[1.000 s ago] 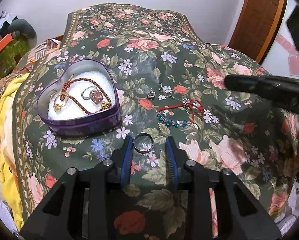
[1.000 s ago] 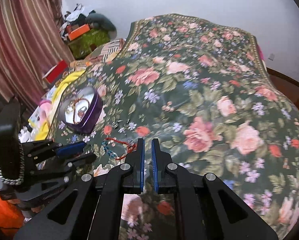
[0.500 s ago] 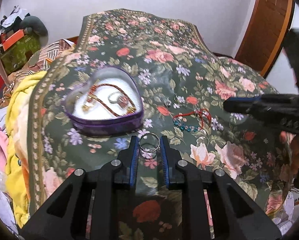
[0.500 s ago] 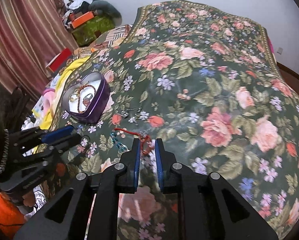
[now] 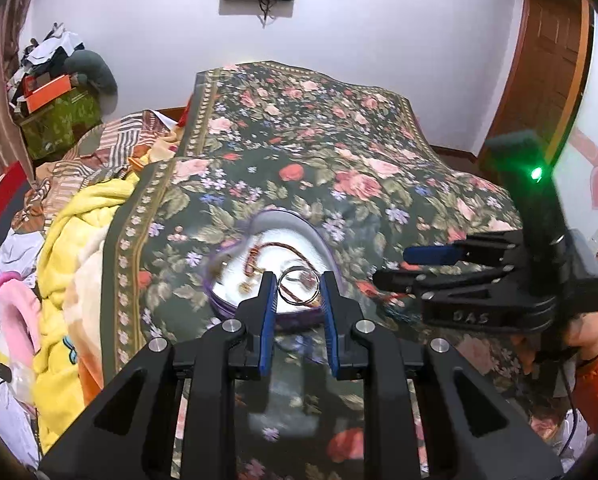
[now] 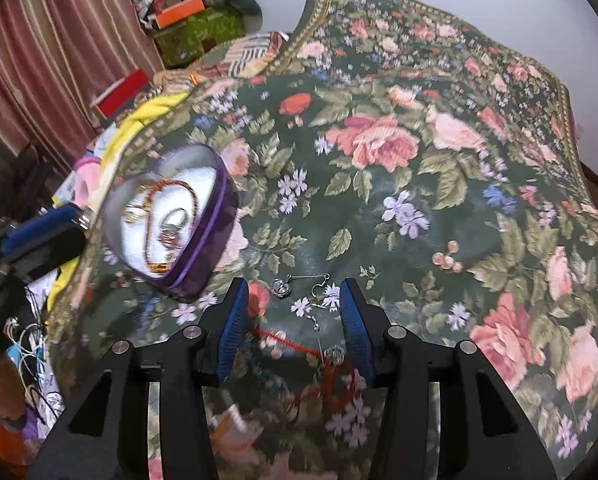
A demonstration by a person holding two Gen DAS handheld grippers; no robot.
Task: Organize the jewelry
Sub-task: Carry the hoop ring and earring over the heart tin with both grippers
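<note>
A bed under a dark green floral bedspread carries a purple heart-shaped tin lined in white. The left gripper pinches a thin silver ring above that tin. The right gripper, jaws just opening and partly spread with nothing held, hangs over silver earrings and a red cord bracelet.

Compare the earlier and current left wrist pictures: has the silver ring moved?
Yes. The silver ring, gripped in the left claw, left the bedspread and now hangs over the heart-shaped tin.
</note>
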